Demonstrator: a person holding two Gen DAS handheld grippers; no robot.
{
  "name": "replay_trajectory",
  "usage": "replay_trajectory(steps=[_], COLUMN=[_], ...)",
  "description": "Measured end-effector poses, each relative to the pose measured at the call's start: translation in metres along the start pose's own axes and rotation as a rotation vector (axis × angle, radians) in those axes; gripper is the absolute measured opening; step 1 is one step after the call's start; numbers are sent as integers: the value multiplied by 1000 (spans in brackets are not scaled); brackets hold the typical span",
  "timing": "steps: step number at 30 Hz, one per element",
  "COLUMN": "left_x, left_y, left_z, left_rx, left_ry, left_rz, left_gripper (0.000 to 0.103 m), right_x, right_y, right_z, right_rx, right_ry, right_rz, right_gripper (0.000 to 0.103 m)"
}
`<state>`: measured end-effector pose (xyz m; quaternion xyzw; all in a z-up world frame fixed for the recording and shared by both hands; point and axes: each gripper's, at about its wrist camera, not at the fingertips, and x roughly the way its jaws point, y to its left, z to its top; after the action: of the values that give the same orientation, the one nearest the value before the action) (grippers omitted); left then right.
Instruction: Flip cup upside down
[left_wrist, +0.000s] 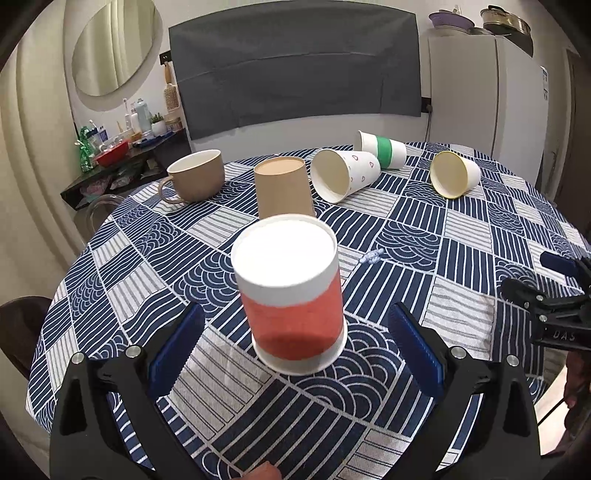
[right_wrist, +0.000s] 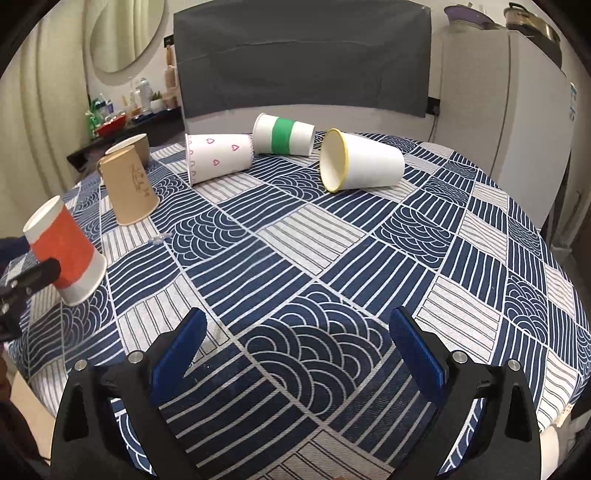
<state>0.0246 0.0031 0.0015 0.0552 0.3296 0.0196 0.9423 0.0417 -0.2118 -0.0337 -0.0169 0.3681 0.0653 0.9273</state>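
A red-and-white paper cup (left_wrist: 291, 295) stands upside down on the patterned tablecloth (left_wrist: 424, 229), between the open fingers of my left gripper (left_wrist: 295, 347), which do not touch it. It also shows at the far left of the right wrist view (right_wrist: 66, 251). A brown paper cup (left_wrist: 282, 190) stands upside down behind it. A heart-print cup (right_wrist: 218, 157), a green-banded cup (right_wrist: 284, 134) and a yellow-rimmed cup (right_wrist: 362, 162) lie on their sides at the back. My right gripper (right_wrist: 299, 347) is open and empty over the cloth.
A beige mug (left_wrist: 195, 175) stands upright at the back left. A small crumpled scrap (left_wrist: 371, 255) lies mid-table. A side shelf with bottles and a red bowl (left_wrist: 110, 153) is beyond the table's left edge. A white fridge (left_wrist: 487, 92) stands behind right.
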Motion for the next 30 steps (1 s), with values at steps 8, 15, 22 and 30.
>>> replay_trajectory(steps=[8, 15, 22, 30], left_x=[6, 8, 5, 5], left_y=[1, -3, -1, 2], left_z=[-25, -34, -42, -42], left_rx=[-17, -8, -33, -54], left_ry=[-13, -50, -96, -113], left_rz=[10, 27, 43, 53], left_gripper=[97, 97, 97, 97], right_x=[4, 4, 1, 2], right_y=[7, 19, 28, 30], right_z=[-3, -8, -17, -26], right_rx=[2, -17, -33, -18], right_ry=[2, -24, -25, -73], right_rz=[-4, -5, -26, 17], right_gripper=[95, 95, 95, 95])
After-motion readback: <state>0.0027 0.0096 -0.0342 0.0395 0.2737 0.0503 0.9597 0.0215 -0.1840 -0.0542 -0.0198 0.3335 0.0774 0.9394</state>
